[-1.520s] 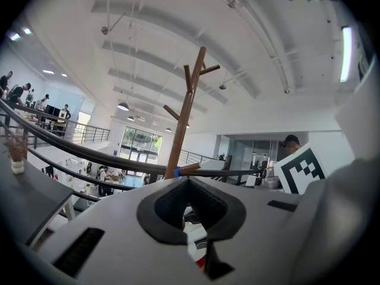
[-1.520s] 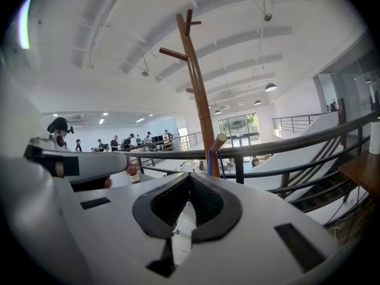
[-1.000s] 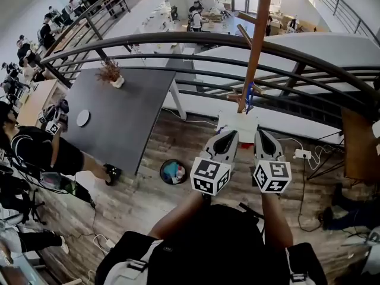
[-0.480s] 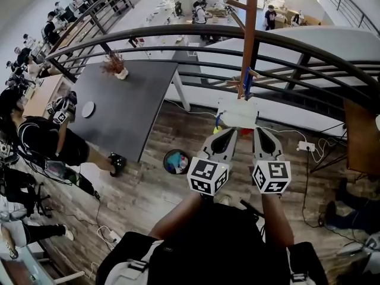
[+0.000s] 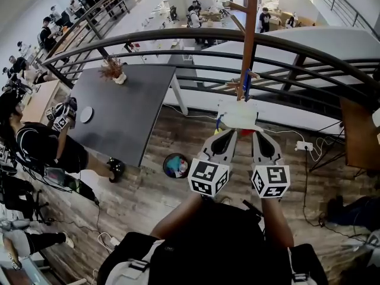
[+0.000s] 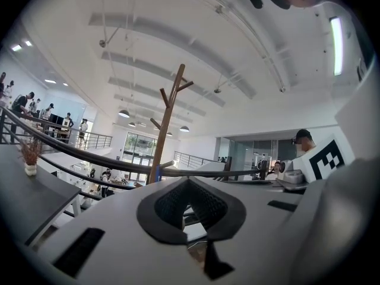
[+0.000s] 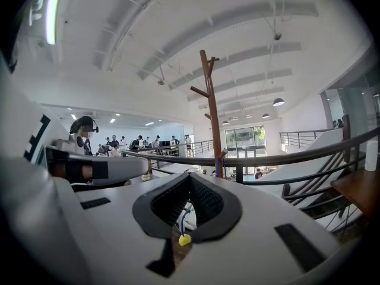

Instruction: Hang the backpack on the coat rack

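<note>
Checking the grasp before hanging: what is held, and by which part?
The white backpack, with the left gripper and right gripper both apparently shut on its near edge; which strap or part cannot be told.

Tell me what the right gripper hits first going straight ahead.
The white bag at the tips of the right gripper, probably touching; the brown wooden coat rack stands beyond, depth unclear.

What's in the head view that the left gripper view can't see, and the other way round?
Only the head view shows the round bin on the floor. Only the left gripper view shows the ceiling with its hanging lamps. Both show the coat rack, the curved railing and the potted plant on the grey table.
</note>
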Demonstrator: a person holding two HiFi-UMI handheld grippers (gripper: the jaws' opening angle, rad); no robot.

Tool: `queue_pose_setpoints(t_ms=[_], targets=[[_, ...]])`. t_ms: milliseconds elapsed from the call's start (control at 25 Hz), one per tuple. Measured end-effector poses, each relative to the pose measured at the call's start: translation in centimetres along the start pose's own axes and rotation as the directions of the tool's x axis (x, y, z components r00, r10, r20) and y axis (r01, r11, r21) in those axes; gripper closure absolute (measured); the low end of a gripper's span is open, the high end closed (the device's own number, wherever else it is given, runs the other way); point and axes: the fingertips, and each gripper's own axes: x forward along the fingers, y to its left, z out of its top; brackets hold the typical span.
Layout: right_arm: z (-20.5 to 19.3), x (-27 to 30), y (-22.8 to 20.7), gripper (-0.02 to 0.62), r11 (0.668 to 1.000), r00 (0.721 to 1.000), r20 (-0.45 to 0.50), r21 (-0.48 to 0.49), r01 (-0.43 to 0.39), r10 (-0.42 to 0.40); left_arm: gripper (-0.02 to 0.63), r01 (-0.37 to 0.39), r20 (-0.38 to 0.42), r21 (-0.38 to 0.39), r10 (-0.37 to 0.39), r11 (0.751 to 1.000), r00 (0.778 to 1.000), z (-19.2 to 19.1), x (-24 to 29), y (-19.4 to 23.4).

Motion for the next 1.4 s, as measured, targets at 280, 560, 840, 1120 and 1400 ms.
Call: queue_pose_setpoints(t_ms=[280,560,840,1120,1400], targets=[[-0.7,-0.1,1.3,0.581,0.998,1.0,-0.013,0.062,0.027,-0.027,0.598,0.026,0.011,0.022,-0.026,0.999,1.0,1.1,-0.5,1.2],[-1.5,-0.5,2.8,0.581,0.995,0.999,-0.018,0.095,0.029,-0.027,0.598,0.047,0.001,0.012,-0.047,0.999,0.999,0.5,-1.6,2.1],[-1.8,-0.8,4.2,0.583,0.992,0.998,-0.019,0.111,0.054,-0.052,0.598,0.069,-0.002,0.001,-0.069,0.998,0.998,0.5,-3.1,2.7],[-2.2,-1.4,4.0,0.583,0.991,0.998,-0.021,0.112,0.068,-0.066,0.598,0.087,-0.011,-0.014,-0.087,0.996,0.996,-0.2,-2.8,2.3],[-1.9,-1.2,4.2,0.583,0.993,0.998,-0.015,0.104,0.06,-0.059,0.598,0.09,-0.013,-0.015,-0.09,0.996,0.996,-0.1,-2.7,2.2]])
